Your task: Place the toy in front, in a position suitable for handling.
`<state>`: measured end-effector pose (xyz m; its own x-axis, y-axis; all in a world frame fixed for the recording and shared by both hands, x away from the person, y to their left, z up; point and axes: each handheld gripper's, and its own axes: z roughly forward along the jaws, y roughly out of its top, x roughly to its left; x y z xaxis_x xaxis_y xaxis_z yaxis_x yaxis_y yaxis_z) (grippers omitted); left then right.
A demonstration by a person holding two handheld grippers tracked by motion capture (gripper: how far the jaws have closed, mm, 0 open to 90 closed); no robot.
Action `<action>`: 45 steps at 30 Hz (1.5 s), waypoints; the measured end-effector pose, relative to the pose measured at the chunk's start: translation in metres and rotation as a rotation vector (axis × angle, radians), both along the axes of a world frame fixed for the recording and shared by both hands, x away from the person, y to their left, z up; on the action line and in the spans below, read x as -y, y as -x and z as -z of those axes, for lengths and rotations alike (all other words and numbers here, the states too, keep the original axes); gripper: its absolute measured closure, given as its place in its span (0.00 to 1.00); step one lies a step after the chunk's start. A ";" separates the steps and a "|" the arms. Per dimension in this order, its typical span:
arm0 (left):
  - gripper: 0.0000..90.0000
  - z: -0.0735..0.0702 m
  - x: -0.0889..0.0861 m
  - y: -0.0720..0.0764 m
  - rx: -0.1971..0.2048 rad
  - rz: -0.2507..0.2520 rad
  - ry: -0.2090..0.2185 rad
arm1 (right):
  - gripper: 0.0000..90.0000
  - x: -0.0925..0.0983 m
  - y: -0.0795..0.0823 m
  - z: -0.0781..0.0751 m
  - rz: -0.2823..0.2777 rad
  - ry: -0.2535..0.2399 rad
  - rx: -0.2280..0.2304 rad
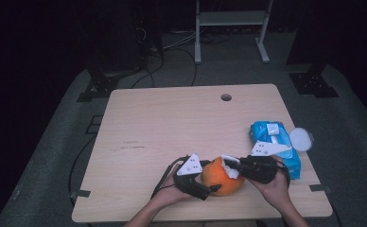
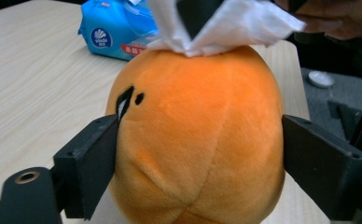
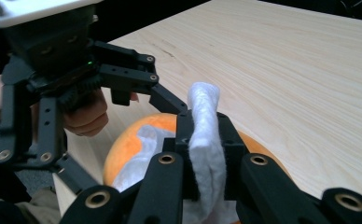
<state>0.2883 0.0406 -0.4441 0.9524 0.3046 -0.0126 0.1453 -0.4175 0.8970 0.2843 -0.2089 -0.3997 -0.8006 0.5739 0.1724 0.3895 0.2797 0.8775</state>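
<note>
An orange plush ball (image 1: 222,182) with a small black eye rests near the table's front edge. My left gripper (image 1: 210,189) holds it from the left side. In the left gripper view, both pads touch the sides of the plush ball (image 2: 202,135). My right gripper (image 1: 233,166) comes in from the right and is shut on a folded white tissue (image 3: 205,140). The tissue (image 2: 226,23) lies pressed against the top of the plush. In the right gripper view one of the left gripper's fingers (image 3: 167,100) reaches over the orange plush ball (image 3: 128,140).
A blue pack of wipes (image 1: 274,142) lies at the right of the wooden table (image 1: 172,123), with a round white lid (image 1: 301,138) beside it. A cable hole (image 1: 226,97) sits near the far edge. Both hands rest at the front edge.
</note>
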 end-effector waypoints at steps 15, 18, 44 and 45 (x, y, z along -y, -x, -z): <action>0.27 -0.001 0.002 0.006 0.047 -0.021 -0.049 | 0.90 -0.005 -0.001 -0.001 0.015 0.043 0.033; 0.17 0.000 0.002 0.004 0.023 0.025 -0.015 | 0.90 0.009 -0.005 0.001 0.054 0.048 0.017; 0.33 -0.016 -0.001 0.009 0.022 -0.075 0.017 | 0.93 -0.010 0.015 -0.016 -0.045 -0.015 0.056; 0.33 -0.016 -0.002 0.008 0.018 -0.074 0.013 | 0.93 -0.012 0.016 -0.016 -0.049 -0.009 0.059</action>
